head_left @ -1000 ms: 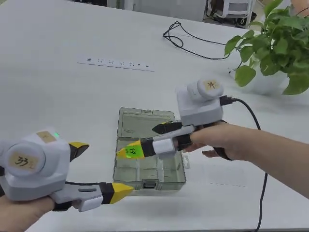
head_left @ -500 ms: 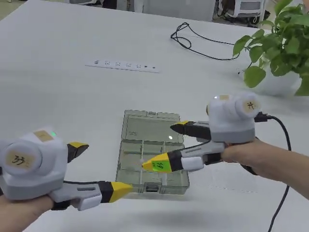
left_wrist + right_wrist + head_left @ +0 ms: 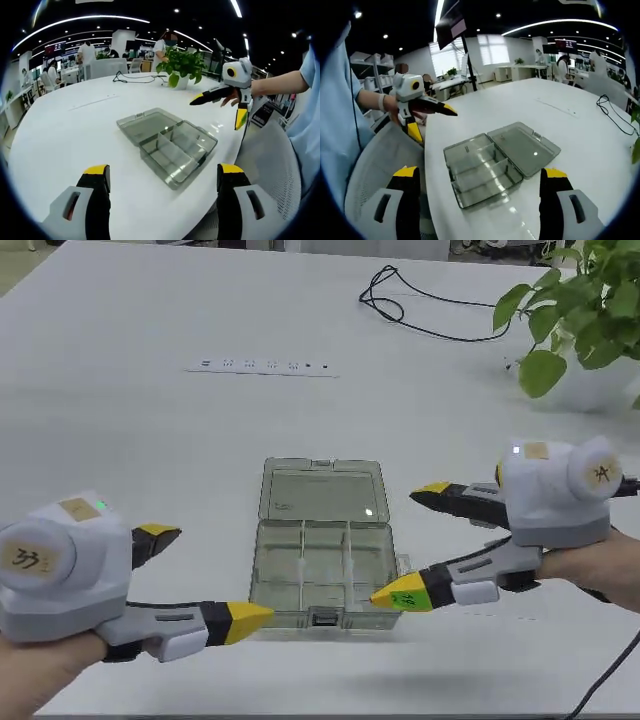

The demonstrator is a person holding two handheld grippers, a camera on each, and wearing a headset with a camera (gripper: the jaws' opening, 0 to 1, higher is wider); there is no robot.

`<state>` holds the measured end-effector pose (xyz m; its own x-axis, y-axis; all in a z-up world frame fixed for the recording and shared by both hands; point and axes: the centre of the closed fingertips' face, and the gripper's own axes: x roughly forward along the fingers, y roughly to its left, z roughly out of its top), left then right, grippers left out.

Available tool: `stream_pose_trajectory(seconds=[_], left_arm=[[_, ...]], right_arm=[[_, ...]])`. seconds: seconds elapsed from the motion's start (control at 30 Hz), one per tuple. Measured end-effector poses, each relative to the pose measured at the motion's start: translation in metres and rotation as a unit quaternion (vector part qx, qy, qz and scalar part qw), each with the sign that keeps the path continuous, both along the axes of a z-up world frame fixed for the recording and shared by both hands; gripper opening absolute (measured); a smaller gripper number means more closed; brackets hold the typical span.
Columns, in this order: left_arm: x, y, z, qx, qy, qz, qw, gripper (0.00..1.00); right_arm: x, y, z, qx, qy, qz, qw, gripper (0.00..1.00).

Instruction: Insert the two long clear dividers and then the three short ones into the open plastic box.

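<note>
Head view: bright, even, diffuse light from above. White table (image 3: 140,450) close to overexposed, little surface texture. Soft, faint shadows on it beneath the left gripper (image 3: 222,571) and right gripper (image 3: 392,546), and a thin one along the near side of the box (image 3: 320,575). One small specular spot on the clear lid (image 3: 320,490), right half. Edges crisp across the frame.

Gripper views: dark ceiling with round spot lamps (image 3: 176,10) and strip lights (image 3: 560,22), the strips bent into arcs by the fisheye. Table edge curves strongly; far room small and soft. Lid glint also in right gripper view. Near jaws slightly soft
</note>
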<state>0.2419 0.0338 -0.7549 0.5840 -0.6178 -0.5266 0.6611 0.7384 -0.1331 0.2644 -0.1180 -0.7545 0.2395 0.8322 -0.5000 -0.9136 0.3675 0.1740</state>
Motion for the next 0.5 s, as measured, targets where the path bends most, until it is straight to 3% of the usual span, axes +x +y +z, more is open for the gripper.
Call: stream_pose_trajectory(seconds=[0.33, 0.5], left_arm=[[-0.001, -0.005, 0.001, 0.007, 0.003, -0.011, 0.9999, 0.9], [-0.003, -0.003, 0.002, 0.011, 0.002, -0.015, 0.9998, 0.9]], right_arm=[[-0.006, -0.029, -0.016, -0.053, -0.001, 0.017, 0.9985, 1.0], [-0.01, -0.037, -0.025, -0.095, -0.006, 0.04, 0.9947, 0.97]])
